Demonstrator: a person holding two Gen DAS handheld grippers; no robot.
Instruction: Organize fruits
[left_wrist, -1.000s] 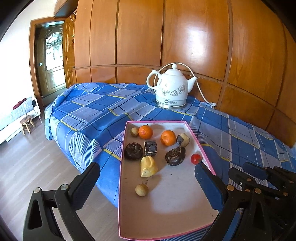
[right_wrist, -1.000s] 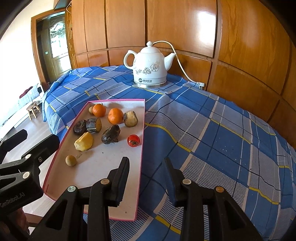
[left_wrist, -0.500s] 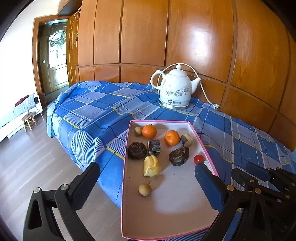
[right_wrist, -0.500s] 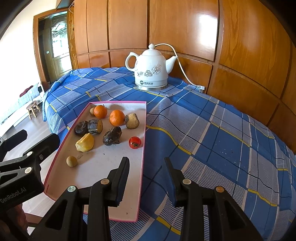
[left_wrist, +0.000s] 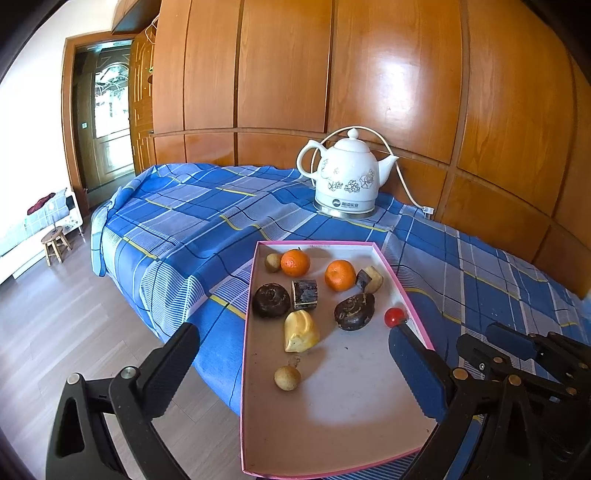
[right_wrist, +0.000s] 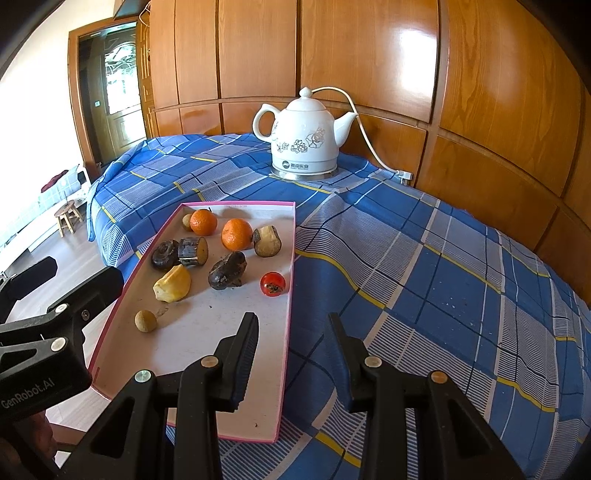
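A pink-rimmed tray (left_wrist: 343, 406) (right_wrist: 207, 332) lies on the blue checked cloth. In it are two oranges (left_wrist: 294, 263) (left_wrist: 340, 275), a small red fruit (left_wrist: 394, 316) (right_wrist: 273, 283), a yellow piece (left_wrist: 300, 331), several dark brown lumps (left_wrist: 270, 300) and two small tan balls (left_wrist: 287, 377). My left gripper (left_wrist: 291, 332) hangs over the tray's near end, its jaws wide open and empty. My right gripper (right_wrist: 292, 321) hovers over the tray's right rim, its fingers a narrow gap apart with nothing between them. Neither gripper touches a fruit.
A white flowered kettle (left_wrist: 347, 181) (right_wrist: 303, 140) on a metal base stands behind the tray, its cord running to the wood-panelled wall. The cloth (right_wrist: 424, 277) stretches to the right of the tray. The table edge drops to the floor on the left, near a small stool (left_wrist: 55, 242).
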